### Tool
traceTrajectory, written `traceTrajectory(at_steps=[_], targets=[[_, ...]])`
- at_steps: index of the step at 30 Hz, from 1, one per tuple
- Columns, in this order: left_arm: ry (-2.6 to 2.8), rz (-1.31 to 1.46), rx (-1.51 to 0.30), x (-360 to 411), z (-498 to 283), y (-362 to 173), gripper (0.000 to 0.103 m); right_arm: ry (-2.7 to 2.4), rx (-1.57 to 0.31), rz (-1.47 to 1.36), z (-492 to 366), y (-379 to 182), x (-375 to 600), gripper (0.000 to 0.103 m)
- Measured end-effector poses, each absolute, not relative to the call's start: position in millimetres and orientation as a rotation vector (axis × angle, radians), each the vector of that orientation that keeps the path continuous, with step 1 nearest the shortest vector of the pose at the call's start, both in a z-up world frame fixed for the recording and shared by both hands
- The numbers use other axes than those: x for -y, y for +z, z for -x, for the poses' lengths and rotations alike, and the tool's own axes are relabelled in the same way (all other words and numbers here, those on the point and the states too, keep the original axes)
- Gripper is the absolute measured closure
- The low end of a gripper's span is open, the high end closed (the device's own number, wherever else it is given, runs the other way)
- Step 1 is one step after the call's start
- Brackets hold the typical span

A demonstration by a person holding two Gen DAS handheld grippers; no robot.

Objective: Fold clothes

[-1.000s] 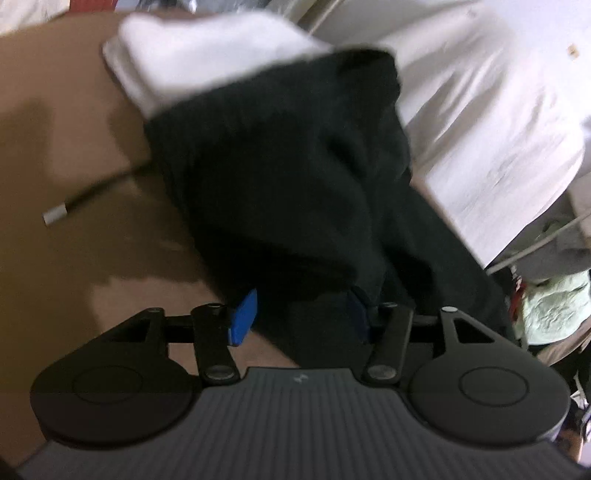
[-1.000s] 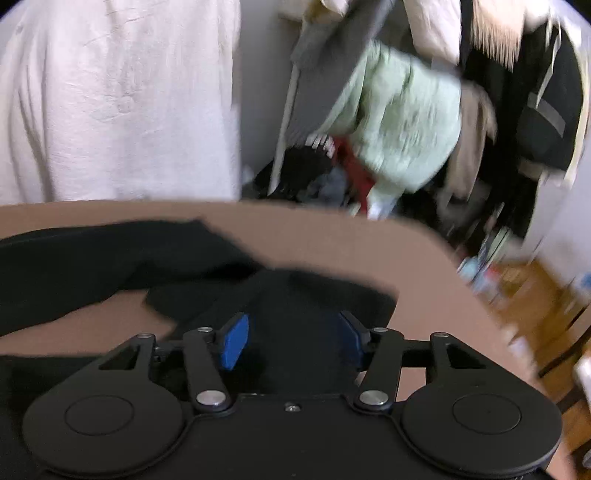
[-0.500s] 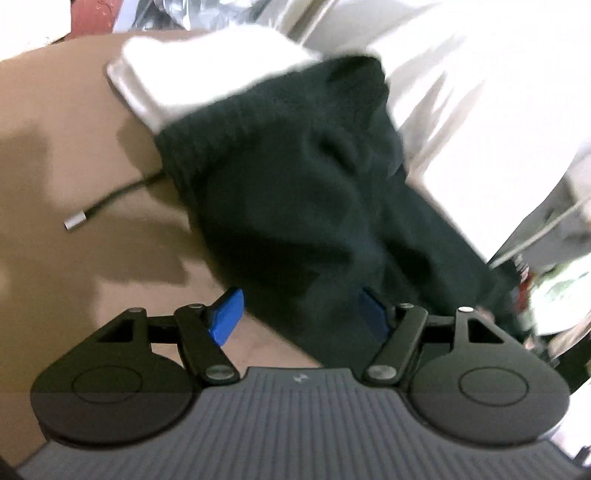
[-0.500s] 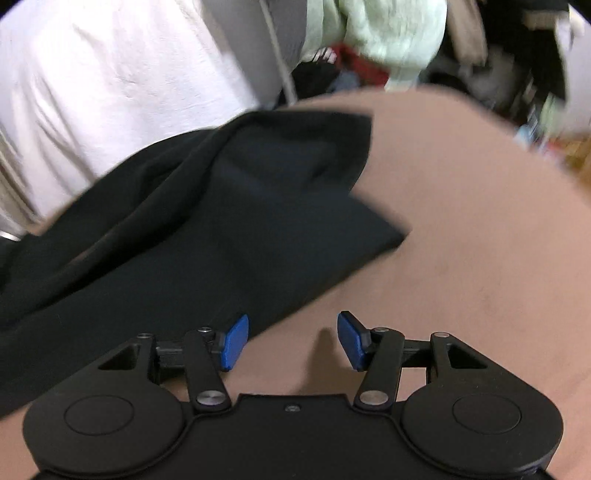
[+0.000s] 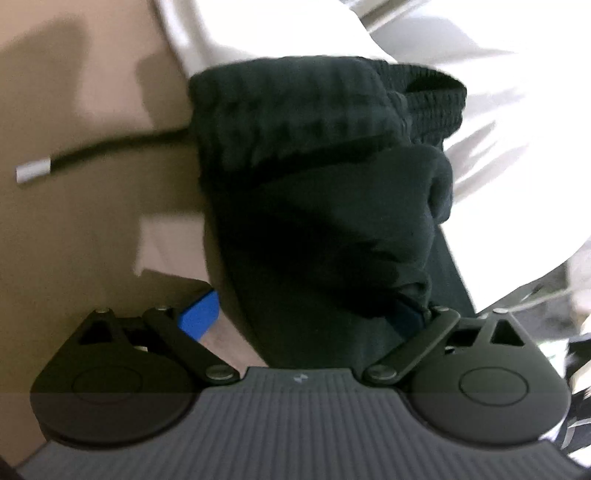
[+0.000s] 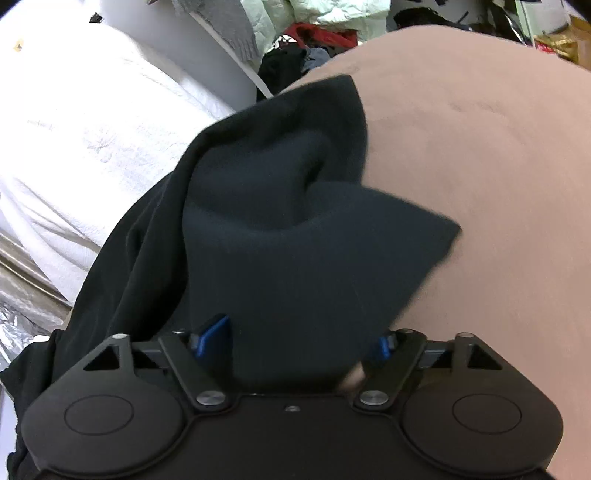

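Black trousers (image 5: 314, 221) lie bunched on the brown table (image 5: 74, 229), ribbed waistband (image 5: 295, 103) farthest from me. A black drawstring with a silver tip (image 5: 33, 171) trails off to the left. My left gripper (image 5: 303, 317) straddles the bunched cloth; its jaws are opening, the left pad (image 5: 197, 317) stands clear of the fabric and the right pad is half hidden under a fold. In the right wrist view the other end of the black trousers (image 6: 295, 240) runs between the jaws of my right gripper (image 6: 298, 338), which are opening too, both pads apart from the cloth.
A large white sheet (image 6: 92, 129) lies along the table's left side, also as white sheet (image 5: 498, 129) beyond the waistband. A heap of mixed clothes (image 6: 314, 33) sits past the table's far edge. Bare brown tabletop (image 6: 480, 184) spreads to the right.
Both pairs of jaws have spread wider. The left gripper has closed in on the waistband. The right gripper has dropped and rolled, and the cloth now lies between its jaws.
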State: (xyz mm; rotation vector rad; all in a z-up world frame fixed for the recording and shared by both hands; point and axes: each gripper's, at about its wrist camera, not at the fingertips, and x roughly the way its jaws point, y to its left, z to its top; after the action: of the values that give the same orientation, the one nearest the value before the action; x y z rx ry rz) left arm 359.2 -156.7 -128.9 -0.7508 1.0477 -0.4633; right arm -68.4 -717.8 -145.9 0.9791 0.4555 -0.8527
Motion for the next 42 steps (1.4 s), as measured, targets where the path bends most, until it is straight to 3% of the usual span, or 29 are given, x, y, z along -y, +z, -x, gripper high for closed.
traceTrajectory(at_steps=[6,8,9,10,11,12,13,16,19,25,28,30,32,35,42], targets=[[-0.483,0.652,-0.994,194.1,-361.6,-131.3,0.008,-0.888,-0.411,-0.984,63.2,-147.5,726.4,0.019],[-0.490,0.584,-0.983,199.2,-364.2,-125.2,0.049,-0.907,-0.437,-0.901,55.0,-144.4,724.0,0.022],[-0.503,0.563,-0.978,197.0,-368.1,-117.1,0.052,-0.918,-0.463,-0.842,49.4,-142.5,724.4,0.027],[-0.516,0.542,-0.972,194.8,-372.0,-109.0,0.066,-0.930,-0.519,-0.750,40.4,-139.0,726.4,0.048],[-0.538,0.550,-0.951,189.7,-374.3,-96.7,0.072,-0.923,-0.591,-0.656,28.6,-132.9,729.3,0.079],[-0.568,0.588,-0.911,181.7,-374.9,-80.0,0.073,-0.885,-0.630,-0.606,18.6,-125.2,731.0,0.096],[-0.587,0.596,-0.861,175.2,-374.7,-61.1,0.075,-0.866,-0.607,-0.568,16.8,-108.8,725.9,0.099],[-0.508,0.481,-0.668,160.8,-362.4,-8.7,0.075,-0.790,-0.483,-0.500,30.7,-58.0,700.0,0.100],[-0.470,0.535,-0.739,137.5,-365.4,-8.7,0.075,-0.739,-0.451,-0.439,61.5,-33.7,660.6,0.100],[-0.231,0.491,-1.108,124.9,-370.3,-93.6,0.074,-0.727,-0.734,-0.586,102.0,-140.2,632.6,0.100],[-0.231,0.408,-1.069,140.8,-372.8,-78.8,0.074,-0.718,-0.676,-0.614,114.0,-145.3,622.2,0.099],[-0.246,0.324,-1.037,153.3,-369.8,-68.6,0.069,-0.703,-0.670,-0.669,116.9,-140.5,633.4,0.097],[-0.230,0.281,-1.046,153.2,-364.2,-67.1,0.059,-0.728,-0.646,-0.695,120.1,-135.1,637.6,0.082],[-0.235,0.390,-1.142,148.4,-362.5,-83.2,0.059,-0.782,-0.574,-0.813,134.1,-137.9,637.8,0.057],[-0.221,0.427,-1.169,158.9,-371.1,-93.1,0.051,-0.798,-0.421,-1.014,154.7,-161.0,662.3,0.051]])
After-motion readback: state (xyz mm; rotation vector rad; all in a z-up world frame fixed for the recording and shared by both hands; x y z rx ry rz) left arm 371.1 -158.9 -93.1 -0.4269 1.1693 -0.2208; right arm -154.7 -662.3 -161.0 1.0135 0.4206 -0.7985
